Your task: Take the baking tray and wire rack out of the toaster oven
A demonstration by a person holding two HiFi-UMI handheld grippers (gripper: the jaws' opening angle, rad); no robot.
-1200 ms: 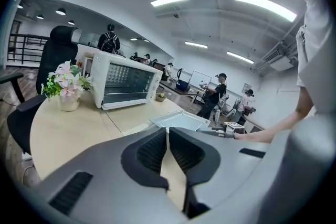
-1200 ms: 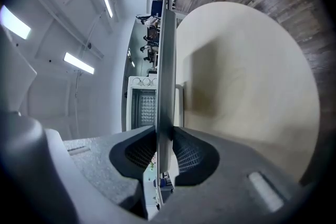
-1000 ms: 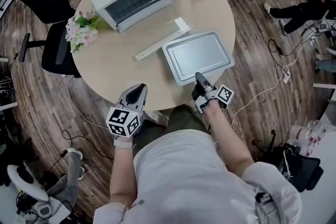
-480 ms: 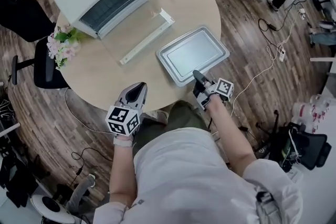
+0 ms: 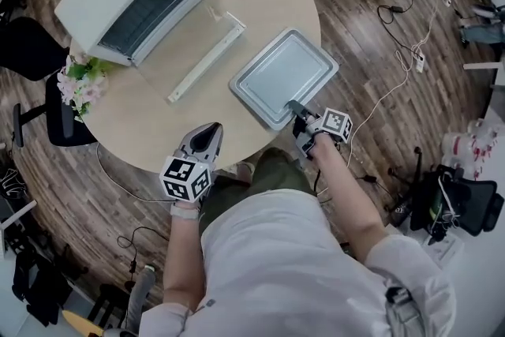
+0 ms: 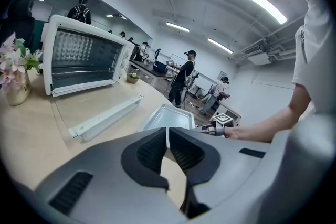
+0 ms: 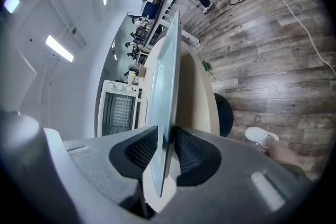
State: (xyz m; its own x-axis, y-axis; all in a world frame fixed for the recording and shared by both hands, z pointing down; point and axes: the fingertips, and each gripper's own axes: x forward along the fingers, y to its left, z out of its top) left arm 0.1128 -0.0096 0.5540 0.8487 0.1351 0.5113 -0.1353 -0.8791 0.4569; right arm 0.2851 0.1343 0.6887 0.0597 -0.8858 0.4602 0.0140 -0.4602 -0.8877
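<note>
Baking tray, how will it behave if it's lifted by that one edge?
Probably stiff: the thin metal baking tray looks flat and unbent. Held by the right gripper at one rim, it may droop or pivot. Smooth metal could slip.

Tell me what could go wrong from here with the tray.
1. The right gripper clamps the tray by its near rim alone; lifted that way, it may tilt or slip.
2. The tray lies close to the table's near edge; pulled further toward the person, it could slide off.
3. The open oven door lies flat beside the tray; a sideways push might knock it.
</note>
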